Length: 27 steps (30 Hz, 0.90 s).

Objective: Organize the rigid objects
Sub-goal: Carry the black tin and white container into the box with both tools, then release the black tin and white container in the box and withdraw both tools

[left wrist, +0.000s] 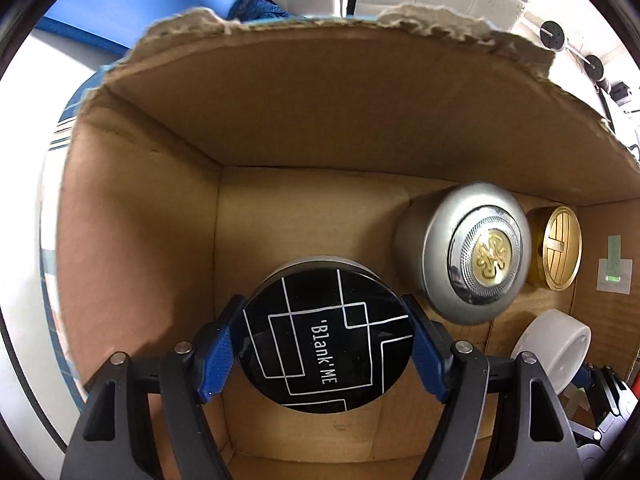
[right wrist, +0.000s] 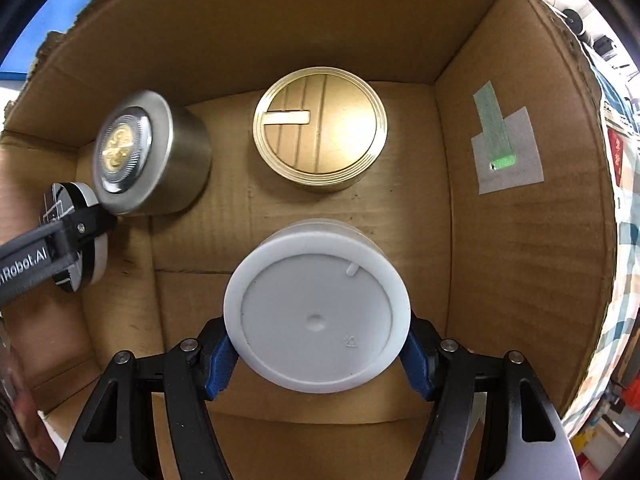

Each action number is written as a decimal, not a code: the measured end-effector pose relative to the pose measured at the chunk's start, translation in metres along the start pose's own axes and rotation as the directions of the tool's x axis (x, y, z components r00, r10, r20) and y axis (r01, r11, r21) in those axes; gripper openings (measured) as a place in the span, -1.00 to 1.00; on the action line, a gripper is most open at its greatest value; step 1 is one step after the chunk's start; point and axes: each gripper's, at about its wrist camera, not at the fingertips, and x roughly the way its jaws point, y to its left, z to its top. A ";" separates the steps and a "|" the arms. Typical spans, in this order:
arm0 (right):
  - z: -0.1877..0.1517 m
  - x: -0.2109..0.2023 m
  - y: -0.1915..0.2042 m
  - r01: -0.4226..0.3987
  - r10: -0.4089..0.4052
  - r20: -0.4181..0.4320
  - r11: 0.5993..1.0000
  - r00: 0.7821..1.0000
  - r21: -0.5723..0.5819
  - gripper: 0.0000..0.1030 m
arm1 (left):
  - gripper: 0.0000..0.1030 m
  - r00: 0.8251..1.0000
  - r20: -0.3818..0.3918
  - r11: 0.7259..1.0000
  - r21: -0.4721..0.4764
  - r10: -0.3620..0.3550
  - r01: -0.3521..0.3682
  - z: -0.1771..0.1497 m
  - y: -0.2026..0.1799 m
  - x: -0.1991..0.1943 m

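Left wrist view: inside the brown cardboard box point(left wrist: 168, 208), a silver round tin with a gold emblem point(left wrist: 464, 252) and a gold round tin point(left wrist: 556, 248) already rest on the floor by the far wall. Two items remain unplaced. The left tongs point(left wrist: 326, 344) clamp a black round tin with white lines point(left wrist: 326, 340); the right tongs point(right wrist: 318, 346) clamp a white plastic round jar point(right wrist: 316, 316) nearer the box opening.
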 end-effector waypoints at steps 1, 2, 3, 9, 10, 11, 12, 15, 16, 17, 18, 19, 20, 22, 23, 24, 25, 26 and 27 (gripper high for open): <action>0.000 0.003 -0.001 -0.002 0.002 -0.005 1.000 1.000 0.005 0.37 | 0.44 1.000 -0.003 1.000 0.000 0.002 -0.002 0.001 -0.002 0.002; 0.000 0.004 -0.002 -0.003 0.003 -0.008 1.000 1.000 0.006 0.37 | 0.44 1.000 -0.005 1.000 0.002 0.005 -0.005 0.001 -0.002 0.004; -0.001 0.005 -0.001 0.003 -0.003 -0.009 1.000 1.000 0.006 0.37 | 0.44 1.000 -0.009 1.000 0.004 0.004 -0.004 0.001 -0.003 0.006; 0.002 0.017 -0.010 -0.013 0.014 -0.039 1.000 0.999 0.019 0.39 | 0.45 0.999 -0.041 1.000 -0.001 -0.008 0.008 0.001 -0.005 0.016; 0.003 0.017 -0.011 -0.012 0.012 -0.043 1.000 0.999 0.015 0.39 | 0.45 0.999 -0.052 1.000 -0.007 -0.012 0.011 0.001 -0.004 0.018; 0.004 0.018 -0.011 -0.011 0.012 -0.049 1.000 0.999 0.012 0.39 | 0.45 0.998 -0.060 1.000 -0.013 -0.016 0.016 0.001 -0.003 0.019; 0.008 0.019 -0.004 -0.015 0.015 -0.057 1.000 0.998 0.012 0.40 | 0.45 0.997 -0.068 0.999 -0.022 -0.026 0.024 0.001 -0.002 0.019; 0.014 0.020 -0.005 -0.031 0.033 -0.080 0.999 0.996 0.021 0.40 | 0.45 0.995 -0.087 0.999 -0.037 -0.040 0.037 0.000 0.001 0.018; 0.012 0.023 -0.007 -0.037 0.039 -0.084 0.999 0.996 0.024 0.40 | 0.45 0.994 -0.097 0.998 -0.040 -0.046 0.042 0.000 0.002 0.017; 0.012 0.023 -0.008 -0.043 0.045 -0.089 0.999 0.995 0.027 0.41 | 0.46 0.993 -0.106 0.998 -0.045 -0.053 0.048 0.000 0.003 0.016; 0.013 0.023 -0.012 -0.049 0.052 -0.092 0.998 0.994 0.030 0.41 | 0.46 0.993 -0.107 0.997 -0.048 -0.058 0.053 0.003 0.005 0.013; 0.014 0.021 -0.014 -0.056 0.059 -0.089 0.998 0.994 0.033 0.42 | 0.49 0.992 -0.104 0.997 -0.048 -0.066 0.061 0.003 0.006 0.010; 0.012 0.018 -0.012 -0.062 0.065 -0.087 0.997 0.994 0.036 0.44 | 0.51 0.992 -0.105 0.996 -0.050 -0.075 0.070 0.003 0.008 0.008; 0.013 0.012 -0.012 -0.081 0.084 -0.086 0.996 0.993 0.038 0.54 | 0.53 0.991 -0.104 0.995 -0.064 -0.089 0.083 0.003 0.010 0.001; 0.013 0.009 -0.011 -0.090 0.093 -0.082 0.995 0.992 0.037 0.63 | 0.55 0.991 -0.099 0.994 -0.065 -0.090 0.084 0.002 0.011 -0.002; 0.013 0.006 -0.010 -0.094 0.097 -0.078 0.995 0.992 0.033 0.67 | 0.58 0.991 -0.097 0.994 -0.063 -0.090 0.085 0.001 0.010 -0.006; 0.013 0.002 -0.009 -0.095 0.097 -0.073 0.995 0.993 0.026 0.74 | 0.64 0.991 -0.096 0.995 -0.060 -0.091 0.086 0.000 0.011 -0.009; 0.013 -0.002 -0.007 -0.096 0.097 -0.066 0.995 0.993 0.018 0.82 | 0.75 0.991 -0.094 0.994 -0.056 -0.097 0.092 -0.003 0.009 -0.013; 0.012 -0.006 -0.004 -0.095 0.095 -0.060 0.995 0.994 0.011 0.86 | 0.80 0.991 -0.090 0.994 -0.053 -0.099 0.094 -0.005 0.007 -0.017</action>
